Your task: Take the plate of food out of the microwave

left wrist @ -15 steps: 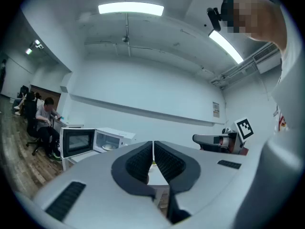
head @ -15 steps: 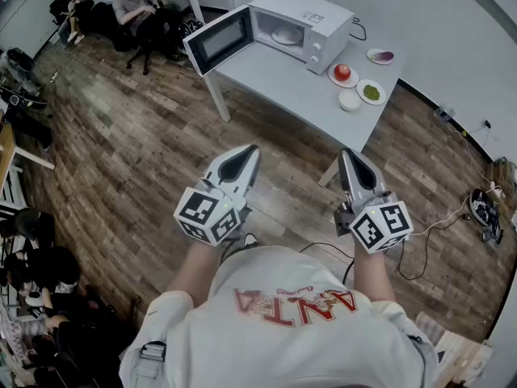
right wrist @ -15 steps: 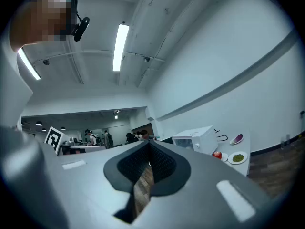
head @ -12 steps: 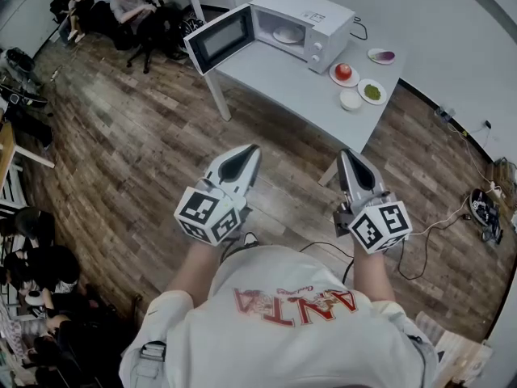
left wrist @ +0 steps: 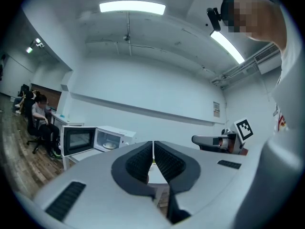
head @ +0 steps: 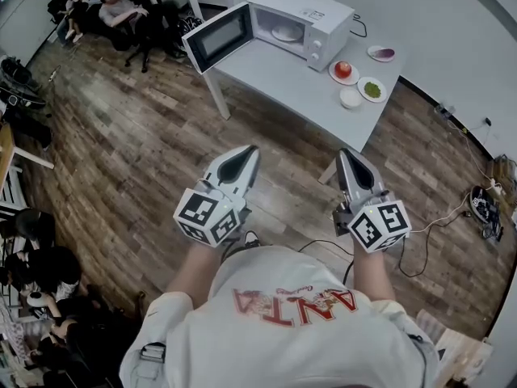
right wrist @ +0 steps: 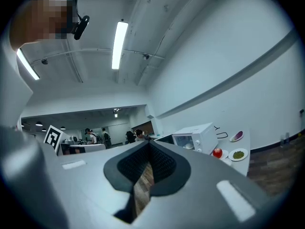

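Well ahead of both pairs of fingers (head: 241,162), the counter (head: 266,75) is carrying the microwave (head: 319,14), its door (head: 218,37) hanging open; the plate of food (head: 287,34) is sitting inside. The left gripper (head: 251,149) and right gripper (head: 346,153) are keeping their fingers closed, empty.

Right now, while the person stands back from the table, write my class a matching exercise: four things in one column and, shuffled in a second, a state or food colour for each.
Column 1
1. microwave door
2. left gripper
3. table plate nearest the microwave
4. table plate nearest the wall

Column 2
A. purple food
B. jaws shut, nothing between them
C. swung open
D. red food

Pairs: 1-C, 2-B, 3-D, 4-A
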Demonstrator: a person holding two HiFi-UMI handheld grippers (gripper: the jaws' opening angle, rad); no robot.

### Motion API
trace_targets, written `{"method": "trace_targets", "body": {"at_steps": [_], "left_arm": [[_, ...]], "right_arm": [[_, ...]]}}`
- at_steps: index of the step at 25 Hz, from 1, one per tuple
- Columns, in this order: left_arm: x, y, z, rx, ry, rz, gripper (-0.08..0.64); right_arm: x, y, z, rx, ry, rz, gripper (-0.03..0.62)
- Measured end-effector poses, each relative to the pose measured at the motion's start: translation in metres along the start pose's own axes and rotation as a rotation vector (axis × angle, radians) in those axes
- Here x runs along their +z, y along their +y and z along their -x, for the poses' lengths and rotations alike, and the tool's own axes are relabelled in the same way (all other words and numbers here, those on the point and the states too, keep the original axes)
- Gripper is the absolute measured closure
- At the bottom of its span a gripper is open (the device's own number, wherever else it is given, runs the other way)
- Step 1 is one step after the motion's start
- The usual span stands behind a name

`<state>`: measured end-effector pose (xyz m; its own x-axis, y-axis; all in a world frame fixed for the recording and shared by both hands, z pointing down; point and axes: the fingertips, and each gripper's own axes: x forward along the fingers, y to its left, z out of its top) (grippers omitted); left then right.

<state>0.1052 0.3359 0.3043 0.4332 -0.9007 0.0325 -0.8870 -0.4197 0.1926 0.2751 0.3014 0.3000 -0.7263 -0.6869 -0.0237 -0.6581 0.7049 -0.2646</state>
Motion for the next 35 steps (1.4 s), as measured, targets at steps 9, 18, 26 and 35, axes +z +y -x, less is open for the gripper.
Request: {"method": "trace_targets", "body": {"at_steps": [9, 18, 26, 35], "left_arm": [[-0.006, 0.034, 0.005, 0.015, 0.013, 0.014, 0.541], [-0.001, 0.12, 0.022, 0.031, -0.011, 0.035, 0.541], [0.005, 0.204, 0.055, 0.093, -0.019, 0.062, 0.541], [0.013, 0.253, 0.067, 0.151, -0.055, 0.071, 0.541]], "right_arm": [[-0.007, 0.004, -0.03, 0.02, -0.032, -0.085, 0.594], [-0.026, 0.037, -0.104, 0.015, 0.003, -0.088, 0.594], [-0.054, 0.086, -0.18, 0.08, 0.073, -0.082, 0.594], [-0.057, 0.097, -0.238, 0.13, 0.09, -0.07, 0.594]]}}
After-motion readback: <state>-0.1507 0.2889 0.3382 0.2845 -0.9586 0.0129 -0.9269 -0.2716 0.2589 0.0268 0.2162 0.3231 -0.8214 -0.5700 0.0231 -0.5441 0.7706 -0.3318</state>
